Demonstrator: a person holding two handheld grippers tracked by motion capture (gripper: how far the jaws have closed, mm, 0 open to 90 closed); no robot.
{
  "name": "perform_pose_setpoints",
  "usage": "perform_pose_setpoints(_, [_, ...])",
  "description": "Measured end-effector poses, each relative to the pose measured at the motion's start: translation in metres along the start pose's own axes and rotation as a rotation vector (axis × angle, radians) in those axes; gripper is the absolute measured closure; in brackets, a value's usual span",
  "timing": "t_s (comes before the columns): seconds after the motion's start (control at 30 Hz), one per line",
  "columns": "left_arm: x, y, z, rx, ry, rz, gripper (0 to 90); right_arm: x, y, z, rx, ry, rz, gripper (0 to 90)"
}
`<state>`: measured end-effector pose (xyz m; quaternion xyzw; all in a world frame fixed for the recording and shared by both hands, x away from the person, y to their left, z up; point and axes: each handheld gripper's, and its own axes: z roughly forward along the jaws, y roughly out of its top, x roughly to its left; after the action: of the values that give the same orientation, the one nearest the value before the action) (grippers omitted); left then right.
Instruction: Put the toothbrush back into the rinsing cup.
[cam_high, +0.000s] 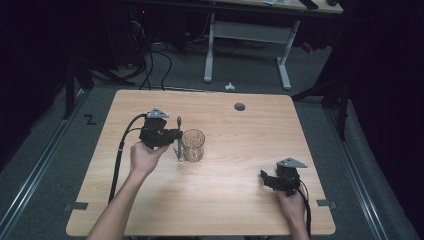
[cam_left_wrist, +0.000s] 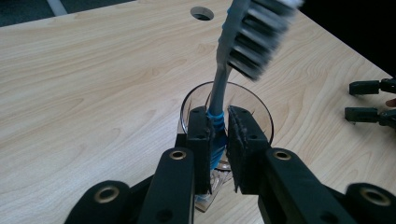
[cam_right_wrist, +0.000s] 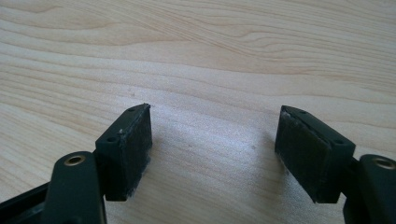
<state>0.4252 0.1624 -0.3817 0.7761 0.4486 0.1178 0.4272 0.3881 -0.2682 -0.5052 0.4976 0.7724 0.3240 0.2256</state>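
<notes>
One toothbrush (cam_left_wrist: 219, 88) stands clamped in the left gripper's (cam_left_wrist: 217, 135) jaws over the glass (cam_left_wrist: 261, 109), awaiting lowering; the right gripper (cam_right_wrist: 212, 144) gapes empty above the counter (cam_right_wrist: 196, 56).

Left gripper (cam_high: 176, 134) jaws clamped tight; right gripper (cam_high: 264, 178) jaws spread wide, low.

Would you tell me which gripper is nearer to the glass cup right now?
The left. The left gripper is right beside the glass cup, shut on a toothbrush just above its rim. The right gripper rests open on the table, well away from the cup.
</notes>
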Motion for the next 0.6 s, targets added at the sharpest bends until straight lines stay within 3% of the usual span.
perform_pose_setpoints(0.6, [0.0029,-0.0104,0.0046,0.003,0.002,-0.019,79.5,0.0000,0.0000,0.0000,0.000,0.000,0.000,27.5])
